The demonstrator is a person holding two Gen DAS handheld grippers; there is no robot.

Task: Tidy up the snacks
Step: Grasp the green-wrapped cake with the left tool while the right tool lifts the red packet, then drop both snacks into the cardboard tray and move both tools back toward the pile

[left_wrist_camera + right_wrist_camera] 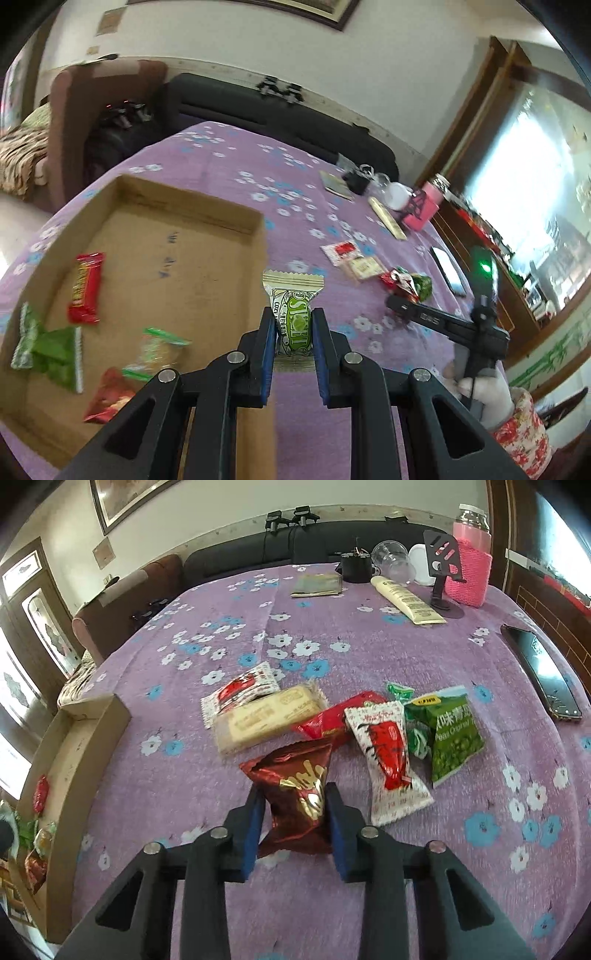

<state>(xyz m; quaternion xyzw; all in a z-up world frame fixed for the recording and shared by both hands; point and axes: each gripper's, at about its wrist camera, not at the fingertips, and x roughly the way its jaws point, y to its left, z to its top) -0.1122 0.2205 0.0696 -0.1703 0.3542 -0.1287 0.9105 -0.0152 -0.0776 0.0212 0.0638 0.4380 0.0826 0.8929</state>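
Purple cloth with white and blue flowers covered the bench. The left tongs were squeezed on a small cream and green snack packet. The packet stood up between the two blue pads, with its crinkled top edge poking out past the tips. It hung right over the near side wall of the flat brown cardboard box. Inside the box lay a long red snack bar, a green bag, a clear packet with green ends and a red crinkly bag.

The right tongs were pinched on a dark red shiny bag with gold writing. The bag sat between the blue pads, and its wide top stuck out in front of them. Just past it on the cloth lay a pile of snacks: a long tan wafer bar, a white and red packet, a second white and red packet and a green bag of peas. Well off to the right lay a black phone.
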